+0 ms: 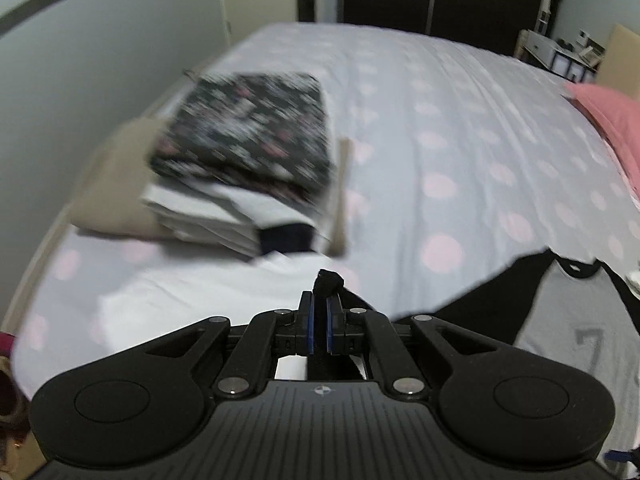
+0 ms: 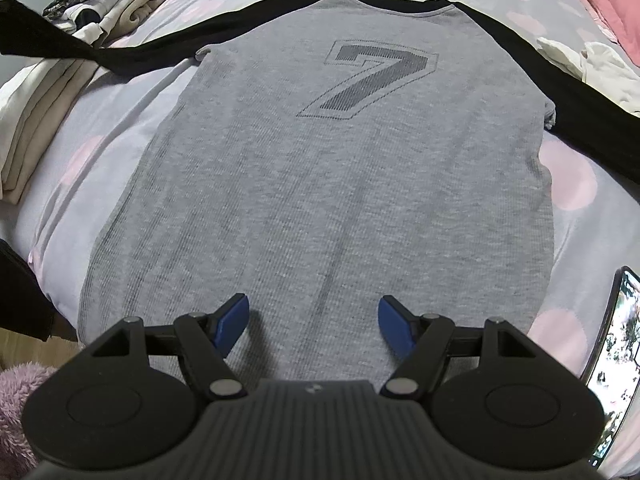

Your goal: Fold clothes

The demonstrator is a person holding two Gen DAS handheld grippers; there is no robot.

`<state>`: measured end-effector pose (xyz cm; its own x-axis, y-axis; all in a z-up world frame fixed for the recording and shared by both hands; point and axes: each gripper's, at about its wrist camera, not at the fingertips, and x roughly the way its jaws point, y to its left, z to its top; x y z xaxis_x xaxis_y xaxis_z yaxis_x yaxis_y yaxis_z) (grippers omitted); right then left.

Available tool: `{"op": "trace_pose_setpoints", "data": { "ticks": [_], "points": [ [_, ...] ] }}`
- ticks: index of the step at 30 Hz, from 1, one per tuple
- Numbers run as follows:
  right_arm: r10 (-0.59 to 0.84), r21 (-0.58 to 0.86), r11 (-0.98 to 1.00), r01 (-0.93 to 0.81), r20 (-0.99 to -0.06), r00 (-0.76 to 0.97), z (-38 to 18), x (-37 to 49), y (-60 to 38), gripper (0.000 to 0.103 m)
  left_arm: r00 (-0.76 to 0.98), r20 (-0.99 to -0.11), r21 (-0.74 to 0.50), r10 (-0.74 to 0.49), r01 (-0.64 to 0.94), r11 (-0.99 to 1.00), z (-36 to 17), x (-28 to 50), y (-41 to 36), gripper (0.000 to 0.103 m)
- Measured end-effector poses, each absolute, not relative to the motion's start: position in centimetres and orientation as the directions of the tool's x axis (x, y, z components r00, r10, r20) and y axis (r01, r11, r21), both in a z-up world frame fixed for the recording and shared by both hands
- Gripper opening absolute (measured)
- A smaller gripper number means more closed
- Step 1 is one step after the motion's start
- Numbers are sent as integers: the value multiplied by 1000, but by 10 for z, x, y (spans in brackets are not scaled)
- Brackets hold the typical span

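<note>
- Now our left gripper (image 1: 320, 312) has its jaws pressed together on the black cuff (image 1: 328, 280) of the shirt's left sleeve (image 2: 60, 40); a tuft of that cloth sticks out just past the pads
- From that pinch the sleeve runs away to the right toward the grey shirt (image 2: 320, 184), so we judge the fold must carry the cuff rightward, across the body
- Our right gripper (image 2: 314, 324) hangs spread wide above the hem, pinching nothing; the shirt's long axis runs straight ahead of it, the number 7 (image 2: 372, 76) far forward
- Beyond, left of both, sits the folded pile (image 1: 240, 152) on the spotted bedsheet (image 1: 440, 140); a phone (image 2: 616, 344) lies just right
</note>
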<state>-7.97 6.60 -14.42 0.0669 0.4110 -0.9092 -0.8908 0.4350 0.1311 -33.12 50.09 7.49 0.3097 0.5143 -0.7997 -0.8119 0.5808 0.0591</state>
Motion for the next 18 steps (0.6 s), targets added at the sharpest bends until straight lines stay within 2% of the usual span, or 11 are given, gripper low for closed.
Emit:
{"op": "trace_pose_setpoints", "data": {
  "ticks": [5,9,13,18],
  "points": [
    [401,130,437,-890,-914,63,-147,-78,67,74,291,-757,103,585,-831,547,93,-354,520,3],
    [393,128,445,-886,-917,65,-149,-75,67,74,307,-738,188,600,-762,620,88,-358,517,3],
    [385,128,449,-884,-921,62,-152,-74,66,74,338,-764,216,550,-669,711,59,-367,506,3],
    [380,126,446,-886,-923,60,-152,-74,67,76,362,-816,163,452,-606,779,30,-387,493,3]
  ]
}}
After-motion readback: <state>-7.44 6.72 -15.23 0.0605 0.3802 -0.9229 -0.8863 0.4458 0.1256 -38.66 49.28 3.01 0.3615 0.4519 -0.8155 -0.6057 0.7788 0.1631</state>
